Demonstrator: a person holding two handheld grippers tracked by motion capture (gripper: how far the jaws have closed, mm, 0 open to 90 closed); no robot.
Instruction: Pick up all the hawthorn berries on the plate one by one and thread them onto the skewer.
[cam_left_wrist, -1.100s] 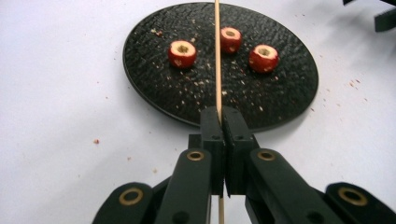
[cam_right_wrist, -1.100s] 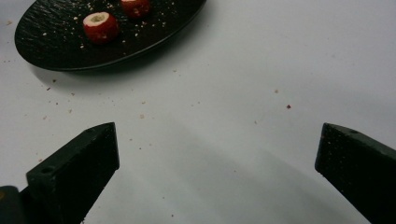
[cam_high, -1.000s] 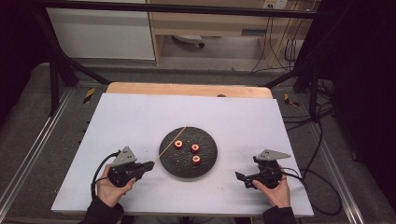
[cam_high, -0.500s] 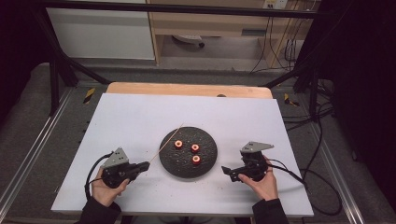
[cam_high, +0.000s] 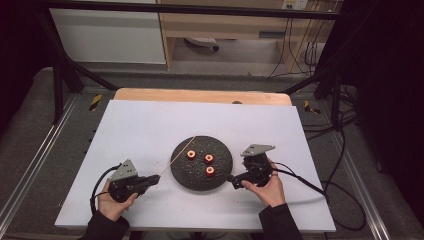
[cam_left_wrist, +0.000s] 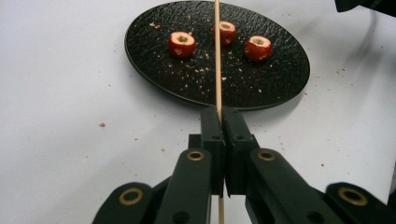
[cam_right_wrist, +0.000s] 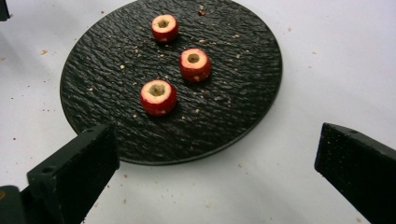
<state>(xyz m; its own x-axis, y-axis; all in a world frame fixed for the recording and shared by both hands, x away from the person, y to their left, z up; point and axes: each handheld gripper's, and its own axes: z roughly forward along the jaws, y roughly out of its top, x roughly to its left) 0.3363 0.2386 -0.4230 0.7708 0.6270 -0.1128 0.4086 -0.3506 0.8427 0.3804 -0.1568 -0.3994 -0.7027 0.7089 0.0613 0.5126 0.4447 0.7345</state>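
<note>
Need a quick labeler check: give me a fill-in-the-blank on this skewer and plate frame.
1. The left gripper is shut on a wooden ____.
2. The black plate holds ____ cored red fruits.
3. The right gripper has its jaws ____.
4. The skewer points over the ____.

Missing words: skewer; three; open; plate

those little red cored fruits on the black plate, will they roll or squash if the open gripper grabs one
Probably fragile: each red fruit is hollowed at the core, so hard pinching may crush it. Its round sides suggest it could roll if nudged, though the rough plate should slow that. Likely light, being small beside the right gripper.
</note>
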